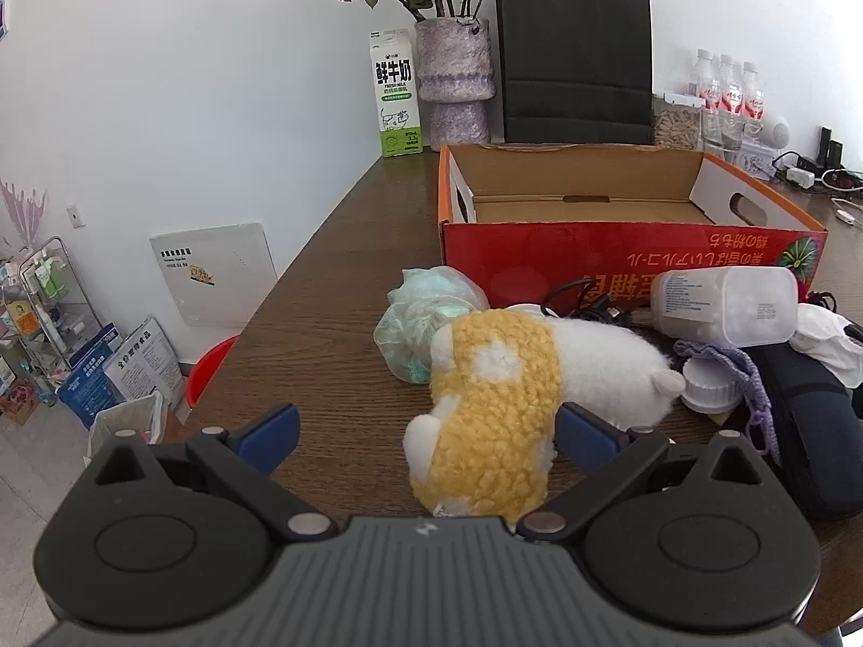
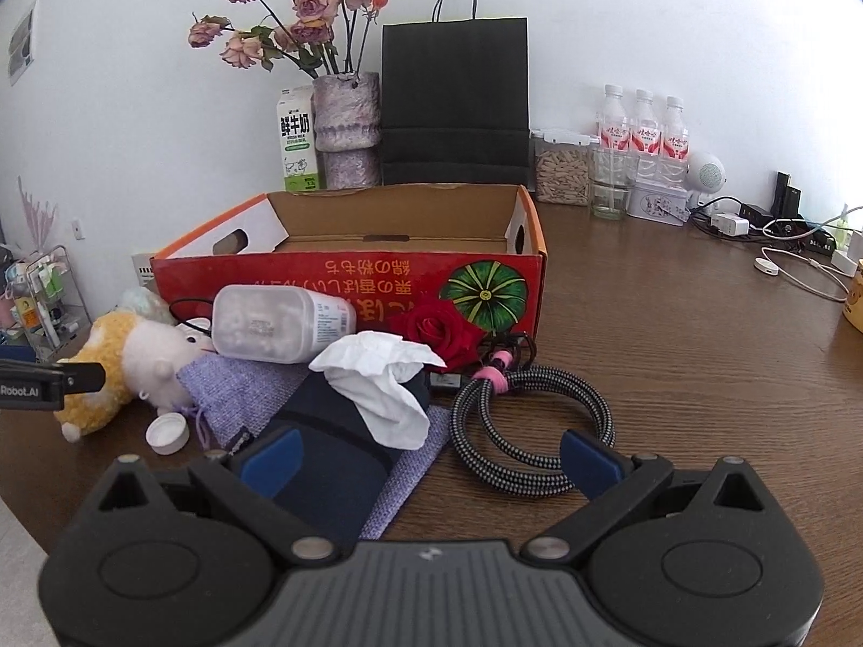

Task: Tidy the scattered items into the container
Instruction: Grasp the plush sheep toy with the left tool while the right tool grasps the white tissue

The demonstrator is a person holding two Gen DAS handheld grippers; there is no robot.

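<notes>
The red cardboard box (image 1: 593,264) (image 2: 345,269) stands open and empty behind the clutter. A yellow-and-white plush toy (image 1: 496,410) (image 2: 108,372) lies on the table between the fingers of my open left gripper (image 1: 426,439), close to the right finger. My right gripper (image 2: 430,461) hangs open over a dark pouch (image 2: 323,431) and a lilac drawstring bag (image 2: 232,388). Around them lie a crumpled tissue (image 2: 383,383), a braided cable (image 2: 534,431), a red rose (image 2: 439,326), a clear plastic jar (image 2: 280,323) (image 1: 723,302) on its side, its white cap (image 2: 167,433) and a pale green bag (image 1: 426,318).
Along the back wall stand a milk carton (image 2: 295,140), a vase of dried roses (image 2: 345,129), a black paper bag (image 2: 456,102), a seed jar (image 2: 561,172) and water bottles (image 2: 644,129). Chargers and cords (image 2: 782,237) lie far right. The table's left edge (image 1: 280,280) drops to a red stool.
</notes>
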